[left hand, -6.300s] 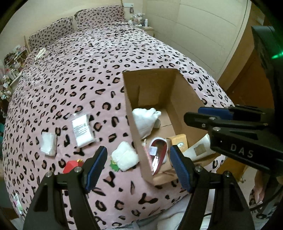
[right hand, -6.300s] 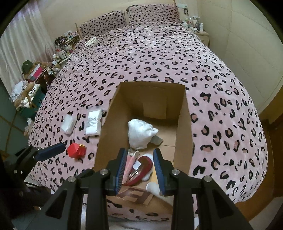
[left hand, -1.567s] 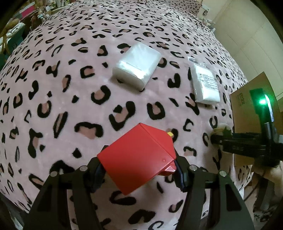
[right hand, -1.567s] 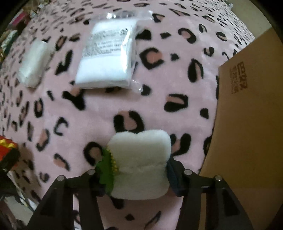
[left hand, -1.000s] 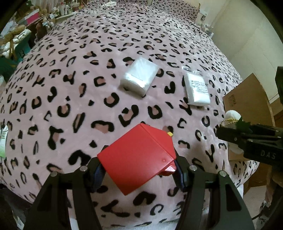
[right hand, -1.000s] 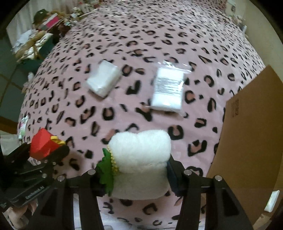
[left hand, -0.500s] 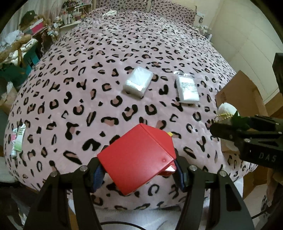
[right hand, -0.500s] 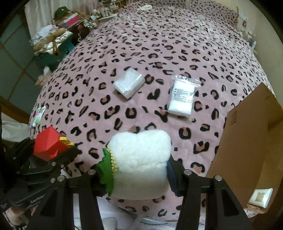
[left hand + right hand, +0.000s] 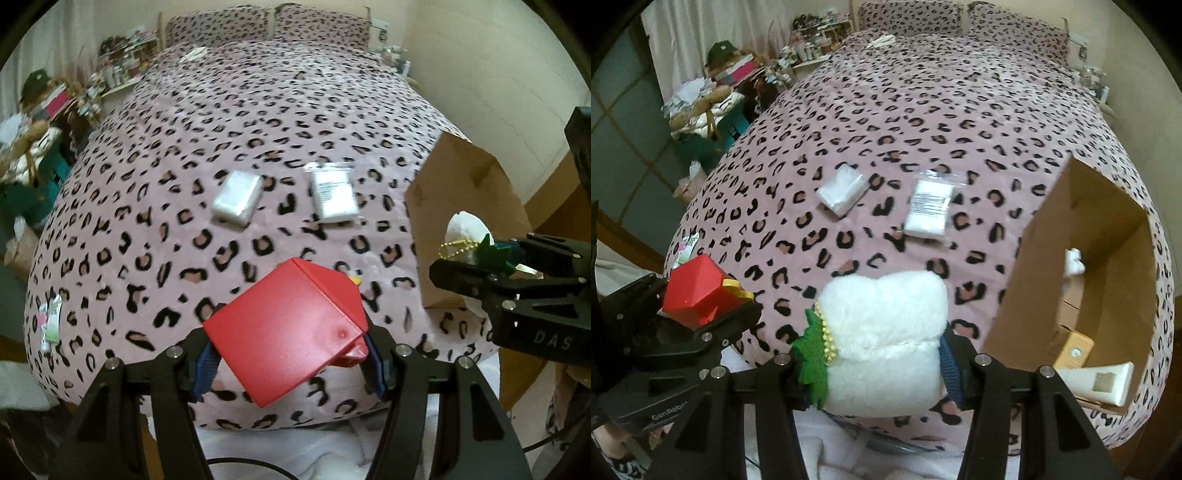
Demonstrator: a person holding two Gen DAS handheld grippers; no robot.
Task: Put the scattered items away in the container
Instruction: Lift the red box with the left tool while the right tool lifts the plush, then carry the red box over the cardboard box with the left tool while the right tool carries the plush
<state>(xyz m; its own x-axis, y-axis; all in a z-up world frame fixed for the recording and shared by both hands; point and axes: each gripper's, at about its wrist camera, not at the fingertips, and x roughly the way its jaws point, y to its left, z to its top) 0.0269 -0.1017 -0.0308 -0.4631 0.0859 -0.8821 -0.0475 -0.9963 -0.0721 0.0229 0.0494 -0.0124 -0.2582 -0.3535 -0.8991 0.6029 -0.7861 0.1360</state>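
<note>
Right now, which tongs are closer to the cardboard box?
Right. The right tongs, holding the fluffy white toy, sit just beside the cardboard box. The left tongs, holding the red box, are farther out.

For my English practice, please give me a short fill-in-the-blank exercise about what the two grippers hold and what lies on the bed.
1. The left gripper is shut on a ____ box.
2. The right gripper holds a white plush toy with a ____ felt leaf.
3. ____ white packets lie on the leopard-print blanket.
4. The cardboard box stands to the ____ of the packets.

Missing words: red; green; Two; right
</note>
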